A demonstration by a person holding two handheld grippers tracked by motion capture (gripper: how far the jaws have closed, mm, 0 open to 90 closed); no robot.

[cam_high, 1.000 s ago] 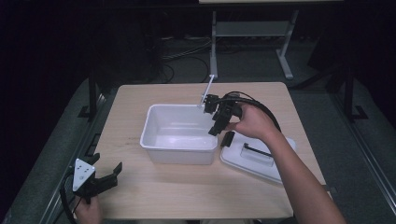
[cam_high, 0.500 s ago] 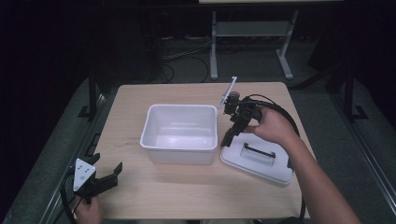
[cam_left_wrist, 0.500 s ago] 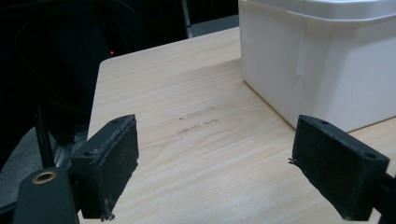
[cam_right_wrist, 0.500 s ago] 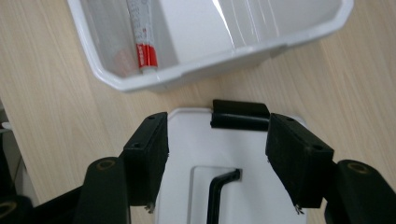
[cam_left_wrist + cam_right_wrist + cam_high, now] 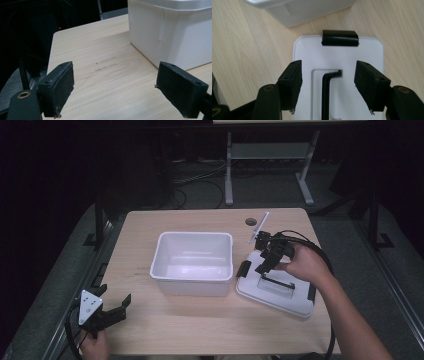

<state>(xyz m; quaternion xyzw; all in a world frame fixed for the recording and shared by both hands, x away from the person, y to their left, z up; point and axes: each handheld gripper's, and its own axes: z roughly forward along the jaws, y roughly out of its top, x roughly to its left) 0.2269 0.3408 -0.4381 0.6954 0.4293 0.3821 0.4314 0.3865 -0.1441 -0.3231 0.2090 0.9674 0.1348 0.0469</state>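
Your left gripper [image 5: 114, 309] wide, empty, low at worktop [image 5: 200, 330] near corner. Your right gripper [image 5: 261, 270] wide, empty, over lid [image 5: 280, 295], jaws either side of black handle [image 5: 327, 95]. Lid flat just beside bin [image 5: 194, 262].

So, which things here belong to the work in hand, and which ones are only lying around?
Belonging to the work:
- right gripper, open, above the lid
- white lid with its black handle, flat on the table
- white bin, uncovered, beside the lid

Only lying around:
- left gripper, open over bare table
- metal stand on the floor behind
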